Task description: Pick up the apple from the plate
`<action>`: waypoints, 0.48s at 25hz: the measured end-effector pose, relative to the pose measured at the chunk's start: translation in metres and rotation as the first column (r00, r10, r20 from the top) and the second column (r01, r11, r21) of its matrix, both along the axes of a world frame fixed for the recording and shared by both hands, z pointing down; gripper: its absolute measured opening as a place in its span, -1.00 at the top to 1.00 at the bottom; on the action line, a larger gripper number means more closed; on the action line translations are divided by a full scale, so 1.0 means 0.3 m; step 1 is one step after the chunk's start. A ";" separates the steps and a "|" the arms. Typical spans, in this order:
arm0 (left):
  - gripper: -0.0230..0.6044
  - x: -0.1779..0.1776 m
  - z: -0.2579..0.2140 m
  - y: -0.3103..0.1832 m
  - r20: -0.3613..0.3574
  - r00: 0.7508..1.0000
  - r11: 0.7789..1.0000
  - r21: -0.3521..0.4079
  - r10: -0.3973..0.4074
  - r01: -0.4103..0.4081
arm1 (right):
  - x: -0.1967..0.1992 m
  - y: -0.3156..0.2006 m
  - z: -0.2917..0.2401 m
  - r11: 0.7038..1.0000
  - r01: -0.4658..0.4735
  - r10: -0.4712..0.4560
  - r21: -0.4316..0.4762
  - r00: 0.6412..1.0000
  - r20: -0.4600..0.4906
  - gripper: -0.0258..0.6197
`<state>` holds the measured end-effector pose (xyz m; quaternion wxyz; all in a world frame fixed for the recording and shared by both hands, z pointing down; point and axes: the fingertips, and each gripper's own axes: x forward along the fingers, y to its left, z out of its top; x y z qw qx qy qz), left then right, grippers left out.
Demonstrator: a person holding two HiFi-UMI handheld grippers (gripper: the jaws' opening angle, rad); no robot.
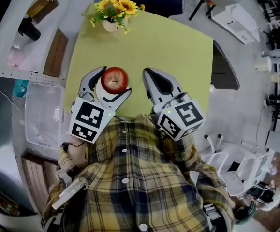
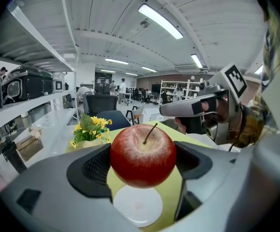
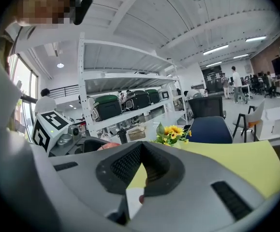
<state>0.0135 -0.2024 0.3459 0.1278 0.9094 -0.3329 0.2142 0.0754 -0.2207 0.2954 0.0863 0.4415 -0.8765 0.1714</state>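
Above the plate [image 2: 137, 205], the left gripper [image 1: 114, 81] pinches the apple [image 2: 143, 154]; beside it hovers the right gripper [image 1: 148, 74], jaws pressed together.

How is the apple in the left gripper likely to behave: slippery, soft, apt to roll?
Its skin looks smooth and glossy, so the apple may slip a little, though the left gripper clamps both its sides. Being round, it would probably roll if dropped onto the flat white plate below.

One apple [image 1: 114, 79], one plate [image 2: 137, 206]
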 end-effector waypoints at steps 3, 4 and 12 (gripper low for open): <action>-0.40 0.002 -0.014 -0.005 0.004 1.000 1.000 0.013 0.002 -0.002 | -0.008 -0.002 -0.004 1.000 0.005 -0.005 0.002 1.000 0.006 0.93; -0.40 0.000 -0.019 -0.008 0.004 1.000 1.000 0.016 0.001 -0.001 | -0.011 -0.002 -0.005 1.000 0.009 -0.009 0.000 1.000 0.010 0.93; -0.40 0.001 -0.022 -0.023 0.006 1.000 1.000 0.017 0.006 -0.006 | -0.012 -0.009 0.004 1.000 0.014 -0.014 -0.002 1.000 0.016 0.93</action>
